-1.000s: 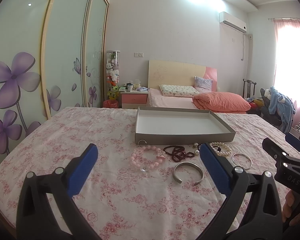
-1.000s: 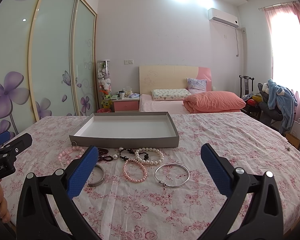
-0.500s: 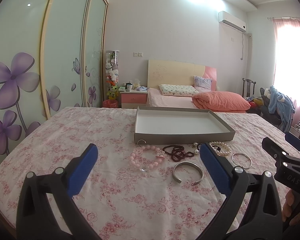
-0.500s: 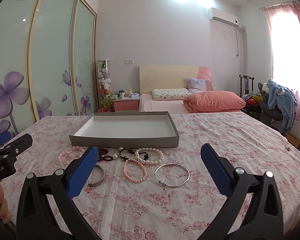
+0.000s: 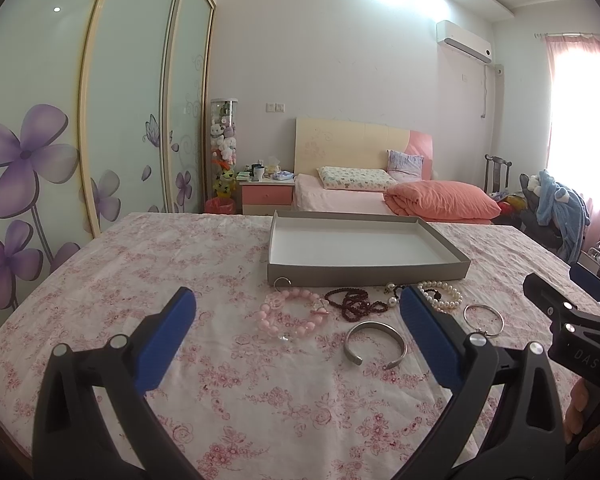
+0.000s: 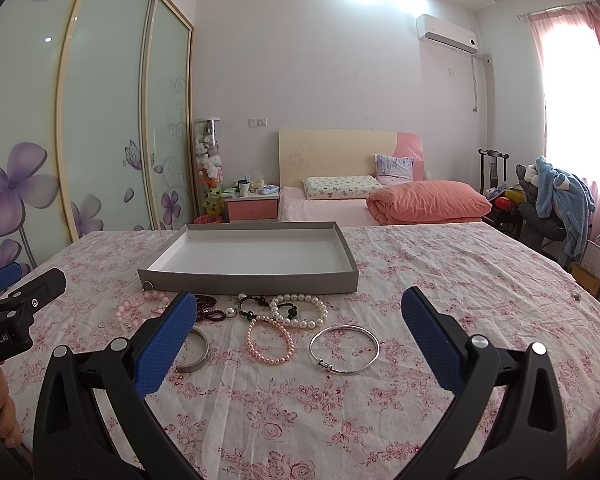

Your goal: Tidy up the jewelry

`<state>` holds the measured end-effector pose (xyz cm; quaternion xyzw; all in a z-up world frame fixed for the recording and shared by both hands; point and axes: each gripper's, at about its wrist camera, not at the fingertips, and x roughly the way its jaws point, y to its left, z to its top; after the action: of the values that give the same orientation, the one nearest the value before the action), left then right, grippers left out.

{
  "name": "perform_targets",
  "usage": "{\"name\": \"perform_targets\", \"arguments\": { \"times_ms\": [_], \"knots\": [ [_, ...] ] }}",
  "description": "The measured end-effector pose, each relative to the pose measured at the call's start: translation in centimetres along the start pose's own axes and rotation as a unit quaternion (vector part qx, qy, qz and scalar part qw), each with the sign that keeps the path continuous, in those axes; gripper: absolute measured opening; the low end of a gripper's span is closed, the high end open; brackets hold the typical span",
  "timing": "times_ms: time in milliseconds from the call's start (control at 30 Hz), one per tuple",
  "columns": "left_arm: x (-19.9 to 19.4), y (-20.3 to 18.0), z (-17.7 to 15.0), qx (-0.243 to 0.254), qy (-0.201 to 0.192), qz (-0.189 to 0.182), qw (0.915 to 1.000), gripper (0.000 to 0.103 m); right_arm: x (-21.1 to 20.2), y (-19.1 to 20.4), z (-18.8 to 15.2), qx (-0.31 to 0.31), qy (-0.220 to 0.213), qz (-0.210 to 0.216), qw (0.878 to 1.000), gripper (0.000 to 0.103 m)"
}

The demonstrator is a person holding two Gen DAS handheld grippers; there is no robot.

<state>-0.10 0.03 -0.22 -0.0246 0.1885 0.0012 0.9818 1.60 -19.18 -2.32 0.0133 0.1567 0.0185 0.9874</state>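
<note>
Floral tablecloth (image 6: 440, 288) with bracelets (image 6: 284, 328), grey tray (image 6: 256, 252); bed (image 6: 380, 200) beyond.

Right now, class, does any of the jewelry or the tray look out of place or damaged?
Nothing looks damaged. The grey tray sits empty, while every bracelet, such as the silver bangle, lies loose on the floral cloth in front of it.

Black hand-held gripper (image 5: 296, 336), blue textured pads (image 5: 168, 340), silver screws.
</note>
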Motion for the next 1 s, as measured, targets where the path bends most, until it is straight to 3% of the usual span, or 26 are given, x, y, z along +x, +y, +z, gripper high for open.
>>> {"name": "perform_targets", "arguments": {
  "times_ms": [367, 667, 1000],
  "knots": [
    [0.7, -0.6, -0.6, 0.006, 0.019, 0.004, 0.9998, 0.099, 0.7, -0.2, -0.2, 0.005, 0.019, 0.003, 1.000, 0.101],
    [4.3, -0.8, -1.0, 0.020, 0.107, -0.012, 0.9939, 0.099, 5.1, -2.6, -1.2, 0.024, 0.128, -0.002, 0.991, 0.101],
    [7.8, -2.2, -1.6, 0.035, 0.189, -0.054, 0.9798, 0.099, 11.3, -4.1, -3.2, 0.008, 0.273, -0.028, 0.962, 0.101]
  ]
}}
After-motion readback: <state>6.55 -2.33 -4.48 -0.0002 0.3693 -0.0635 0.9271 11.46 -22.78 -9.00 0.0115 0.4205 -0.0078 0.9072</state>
